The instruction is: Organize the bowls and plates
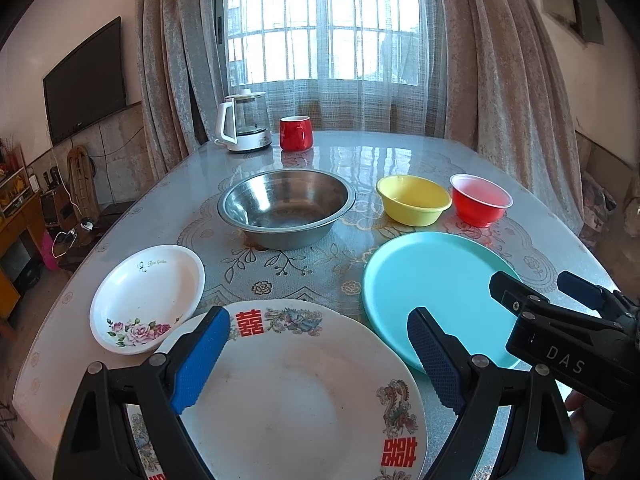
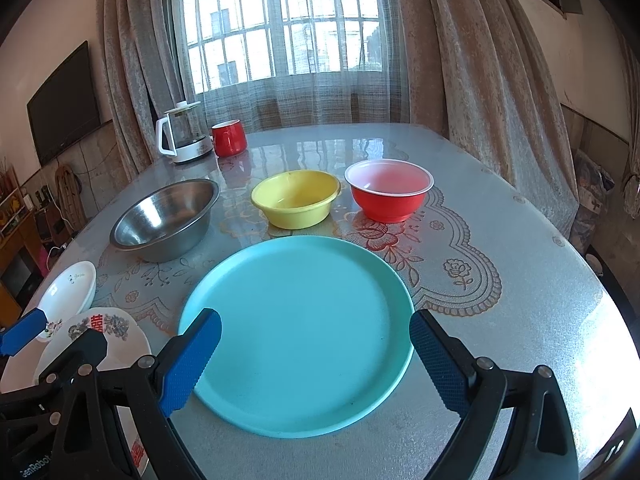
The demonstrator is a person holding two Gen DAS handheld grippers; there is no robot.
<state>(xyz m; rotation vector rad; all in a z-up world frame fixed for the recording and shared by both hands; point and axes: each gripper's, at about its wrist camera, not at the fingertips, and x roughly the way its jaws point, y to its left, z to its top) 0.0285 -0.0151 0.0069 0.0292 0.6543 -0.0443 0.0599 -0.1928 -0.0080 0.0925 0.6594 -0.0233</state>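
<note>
My left gripper point(image 1: 318, 356) hangs open over a large white plate point(image 1: 296, 400) with red characters and dragons, near the table's front edge. A small white dish point(image 1: 148, 296) with pink roses lies to its left. My right gripper point(image 2: 316, 364) stands open over a turquoise plate point(image 2: 300, 328), nothing between its fingers. Behind the plates sit a steel bowl point(image 1: 286, 206), a yellow bowl point(image 2: 296, 198) and a red bowl point(image 2: 388, 190) with a white inside. The right gripper also shows in the left wrist view point(image 1: 548, 290), above the turquoise plate point(image 1: 436, 288).
A white glass kettle point(image 1: 244, 122) and a red mug point(image 1: 296, 133) stand at the table's far edge by the curtained window. The table point(image 2: 500, 320) has a glossy floral cover. A wall television point(image 1: 86, 80) and shelves are at the left.
</note>
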